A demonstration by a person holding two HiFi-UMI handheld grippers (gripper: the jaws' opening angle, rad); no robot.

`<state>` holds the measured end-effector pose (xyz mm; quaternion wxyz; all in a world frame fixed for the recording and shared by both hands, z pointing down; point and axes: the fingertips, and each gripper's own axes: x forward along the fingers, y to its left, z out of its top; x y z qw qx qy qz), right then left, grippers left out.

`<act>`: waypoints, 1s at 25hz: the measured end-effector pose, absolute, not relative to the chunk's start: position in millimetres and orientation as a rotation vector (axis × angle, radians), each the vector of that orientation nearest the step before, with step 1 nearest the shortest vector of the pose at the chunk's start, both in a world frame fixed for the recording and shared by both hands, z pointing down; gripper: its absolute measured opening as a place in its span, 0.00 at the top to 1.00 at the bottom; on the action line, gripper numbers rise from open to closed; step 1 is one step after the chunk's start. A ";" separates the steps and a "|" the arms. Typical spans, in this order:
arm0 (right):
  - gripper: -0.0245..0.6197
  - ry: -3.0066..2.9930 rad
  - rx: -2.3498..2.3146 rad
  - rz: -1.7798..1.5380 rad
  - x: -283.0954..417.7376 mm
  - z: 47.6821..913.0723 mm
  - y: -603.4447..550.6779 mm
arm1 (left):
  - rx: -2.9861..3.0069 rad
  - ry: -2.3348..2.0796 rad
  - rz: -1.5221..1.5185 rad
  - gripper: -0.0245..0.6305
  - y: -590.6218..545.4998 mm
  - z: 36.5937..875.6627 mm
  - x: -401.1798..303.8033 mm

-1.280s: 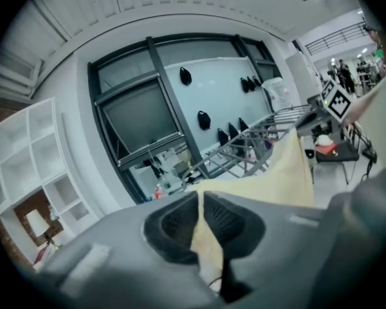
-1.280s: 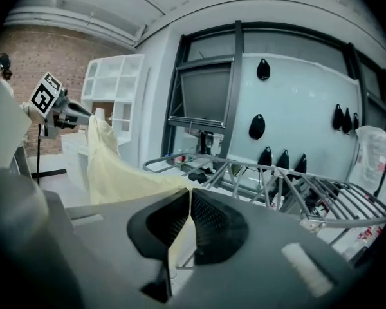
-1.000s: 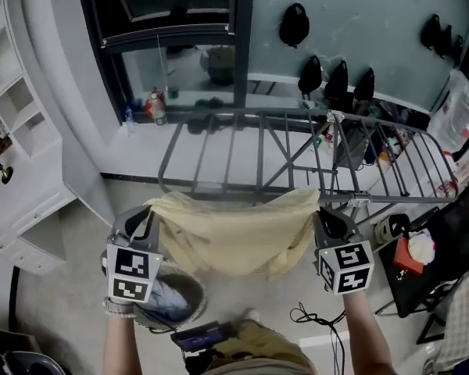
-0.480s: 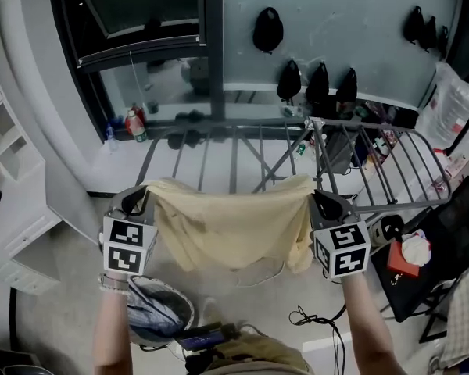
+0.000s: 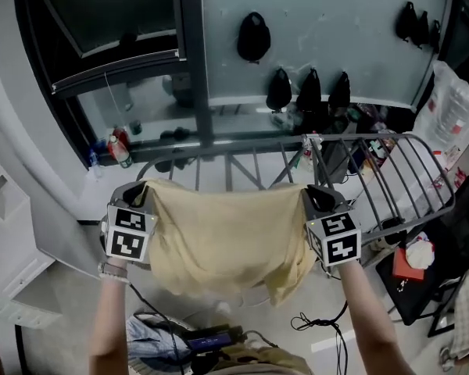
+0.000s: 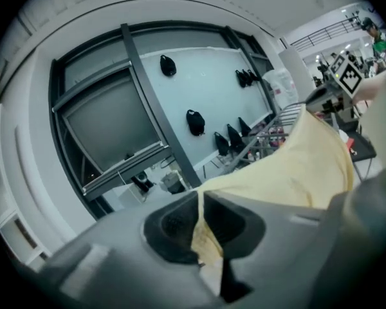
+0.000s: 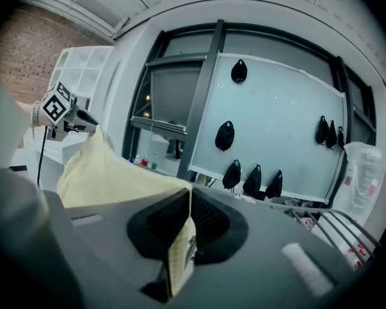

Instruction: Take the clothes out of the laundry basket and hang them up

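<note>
Yellow cloth (image 5: 227, 241) hides the near rails of the drying rack (image 5: 391, 182).

You are working in a lived-in indoor corner that is serving as a laundry spot. A metal drying rack (image 5: 358, 137) is spreading across the right of the head view, and a laundry basket (image 5: 144, 319) is sitting at the bottom left. Bottles (image 5: 119, 151) are standing on the ledge at left. Black items (image 5: 253, 36) are hanging on the pale panel (image 5: 352, 45) up top, beside a dark window frame (image 5: 189, 61). Cables (image 5: 319, 319) are trailing over the floor. White shelving (image 7: 83, 76) and a brick wall (image 7: 26, 50) are showing at the upper left of the right gripper view.
</note>
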<state>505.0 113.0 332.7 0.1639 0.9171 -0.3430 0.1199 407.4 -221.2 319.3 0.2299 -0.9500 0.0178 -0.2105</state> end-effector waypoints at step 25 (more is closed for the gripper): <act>0.95 -0.805 2.631 0.556 758.0 355.5 -26.6 | -2.690 -0.010 -0.713 0.93 -356.8 351.3 670.1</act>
